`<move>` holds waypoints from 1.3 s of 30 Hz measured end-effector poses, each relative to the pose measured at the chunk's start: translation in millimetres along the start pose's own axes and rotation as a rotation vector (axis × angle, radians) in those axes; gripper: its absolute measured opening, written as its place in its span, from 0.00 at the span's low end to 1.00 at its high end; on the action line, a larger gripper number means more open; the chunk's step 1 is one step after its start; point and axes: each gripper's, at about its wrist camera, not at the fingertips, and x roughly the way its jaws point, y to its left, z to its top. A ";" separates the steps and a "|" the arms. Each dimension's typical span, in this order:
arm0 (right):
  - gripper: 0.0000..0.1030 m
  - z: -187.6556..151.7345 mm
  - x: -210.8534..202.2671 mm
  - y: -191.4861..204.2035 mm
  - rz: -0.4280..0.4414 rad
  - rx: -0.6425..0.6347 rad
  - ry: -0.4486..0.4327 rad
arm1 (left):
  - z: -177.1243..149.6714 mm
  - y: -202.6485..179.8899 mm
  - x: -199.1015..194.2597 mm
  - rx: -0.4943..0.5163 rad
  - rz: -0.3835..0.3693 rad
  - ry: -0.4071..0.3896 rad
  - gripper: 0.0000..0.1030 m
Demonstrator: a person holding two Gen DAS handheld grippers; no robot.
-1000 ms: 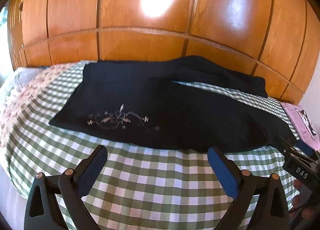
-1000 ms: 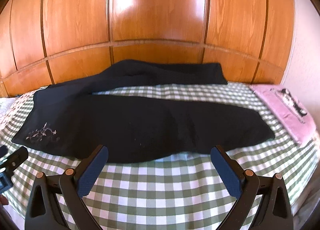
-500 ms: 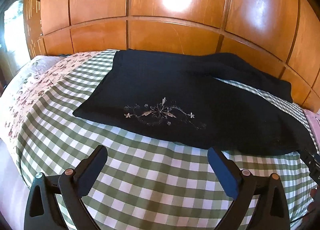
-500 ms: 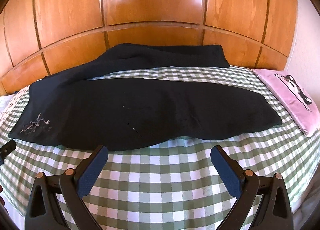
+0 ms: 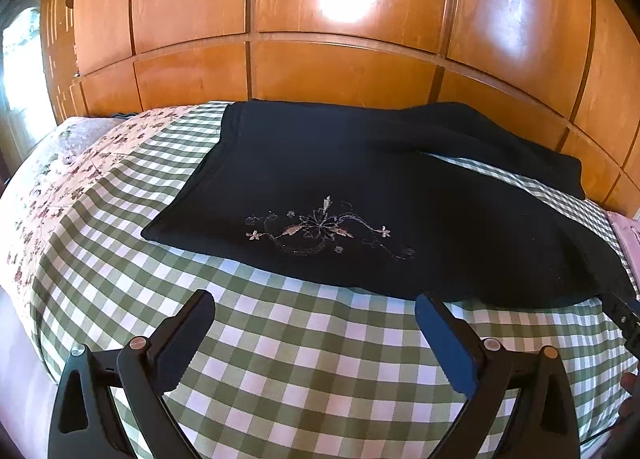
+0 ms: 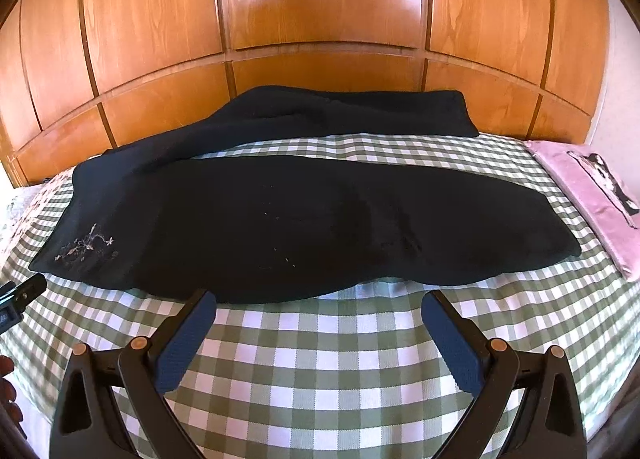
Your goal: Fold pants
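Observation:
Black pants (image 5: pixel 360 187) lie spread flat on a green checked bedspread (image 5: pixel 280 339), waist to the left, two legs running right and split apart. A pale floral embroidery (image 5: pixel 320 231) marks the near hip. My left gripper (image 5: pixel 314 315) is open and empty, just short of the waist's near edge. In the right wrist view the pants (image 6: pixel 300 219) lie across the bedspread (image 6: pixel 340 359). My right gripper (image 6: pixel 318 313) is open and empty, just short of the near leg's edge.
A wooden panelled headboard (image 5: pixel 320 59) rises behind the bed. A pink cloth with a printed figure (image 6: pixel 592 195) lies at the right end. A floral sheet (image 5: pixel 60 179) covers the left end. The other gripper shows at the frame edge (image 6: pixel 20 295).
My left gripper has swung left and closer toward the waist with the embroidery. My right gripper has moved a little closer to the near leg. Both stay open.

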 end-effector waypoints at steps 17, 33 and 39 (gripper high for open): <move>0.78 -21.3 31.6 -200.6 0.159 0.616 0.096 | 42.1 94.5 98.8 -0.340 -0.193 0.193 0.97; 0.17 18.7 95.2 -286.2 0.113 0.803 0.071 | 67.0 123.5 92.9 -0.441 -0.151 0.169 0.06; 0.14 18.4 64.3 -290.4 0.074 0.738 0.060 | 60.0 127.2 50.9 -0.386 -0.162 0.144 0.06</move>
